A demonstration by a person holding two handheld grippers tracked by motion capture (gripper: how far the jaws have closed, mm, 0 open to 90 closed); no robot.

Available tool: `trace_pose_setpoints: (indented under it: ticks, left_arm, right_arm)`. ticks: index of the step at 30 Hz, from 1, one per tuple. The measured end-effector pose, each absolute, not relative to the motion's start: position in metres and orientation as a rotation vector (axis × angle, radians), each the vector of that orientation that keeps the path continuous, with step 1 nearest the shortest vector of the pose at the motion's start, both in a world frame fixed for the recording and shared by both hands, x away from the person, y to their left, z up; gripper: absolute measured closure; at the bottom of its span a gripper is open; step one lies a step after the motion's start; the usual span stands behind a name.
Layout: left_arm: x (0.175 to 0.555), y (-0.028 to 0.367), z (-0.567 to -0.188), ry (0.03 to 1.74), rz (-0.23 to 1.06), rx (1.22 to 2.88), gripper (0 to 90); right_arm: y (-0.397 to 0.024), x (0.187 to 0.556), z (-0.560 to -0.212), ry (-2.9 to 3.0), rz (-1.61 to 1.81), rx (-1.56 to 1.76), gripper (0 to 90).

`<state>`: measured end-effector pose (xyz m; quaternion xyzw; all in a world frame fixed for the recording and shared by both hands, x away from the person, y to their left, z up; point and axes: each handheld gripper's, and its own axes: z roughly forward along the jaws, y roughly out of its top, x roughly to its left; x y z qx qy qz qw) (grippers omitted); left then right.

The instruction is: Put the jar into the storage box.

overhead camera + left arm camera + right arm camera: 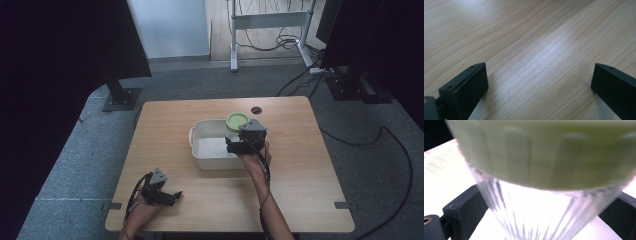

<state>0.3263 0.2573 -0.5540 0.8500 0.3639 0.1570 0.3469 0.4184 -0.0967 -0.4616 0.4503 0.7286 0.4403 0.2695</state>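
Resting low at the near left of a pale wooden surface, the left claw sits with its jaws spread wide and nothing between them; its own view shows bare wood grain. Toward the middle sits a white rectangular tub, its right end hidden behind the right claw. That claw is closed around a ribbed clear glass jar with a green lid, held over the tub's far right corner. Up close the jar is blurred and cut off at top and bottom. No readable writing or brand shows anywhere.
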Motion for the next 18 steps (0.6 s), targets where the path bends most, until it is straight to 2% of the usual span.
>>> trace_pose_setpoints:
  ticks: [18]
  left_arm:
    - [0.326, 0.257, -0.554, 0.945, 0.407, 2.203, 0.9]
  right_arm:
    - [-0.113, 0.4, -0.452, 1.982, 1.174, 1.151, 2.6]
